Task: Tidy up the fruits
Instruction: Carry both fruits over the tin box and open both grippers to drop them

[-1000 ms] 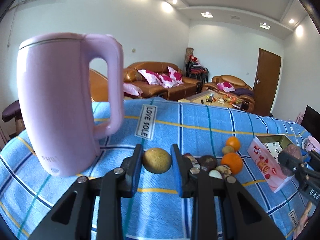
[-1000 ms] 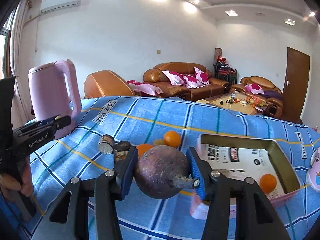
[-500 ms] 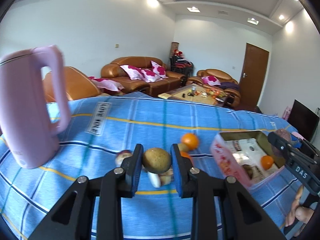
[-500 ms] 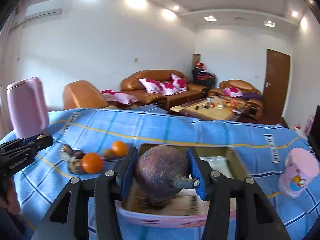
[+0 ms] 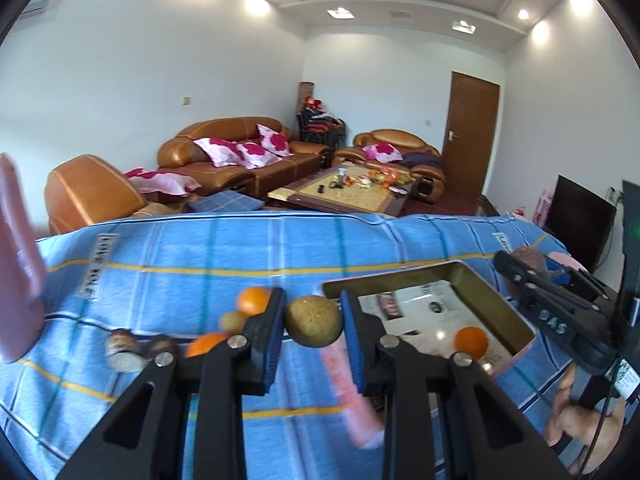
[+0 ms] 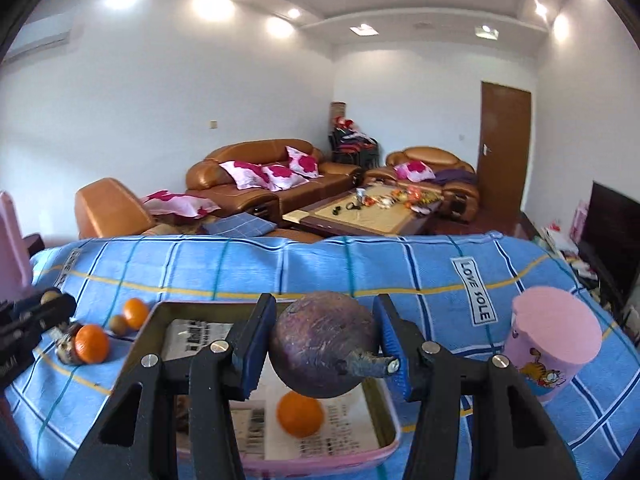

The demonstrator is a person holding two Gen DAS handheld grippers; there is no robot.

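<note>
Blue checked cloth (image 6: 320, 264) is covering the counter; I'm gripping one brown fruit (image 5: 313, 321) in my left tool (image 5: 312, 330), one purple fruit (image 6: 324, 344) in my right tool (image 6: 325, 350), above one orange (image 6: 300, 415) in the tray (image 6: 154, 316).

Your left gripper (image 5: 313, 322) clamps a round tan fruit (image 5: 313, 321) at lower centre. Just right of it sits the pink tin (image 5: 496, 308), one orange (image 5: 472, 343) inside. At the far right edge your right gripper (image 5: 520, 268) carries a dark purple fruit (image 5: 528, 258). Loose oranges (image 5: 253, 300) lie left of centre on the blue checked cloth (image 5: 180, 248).
</note>
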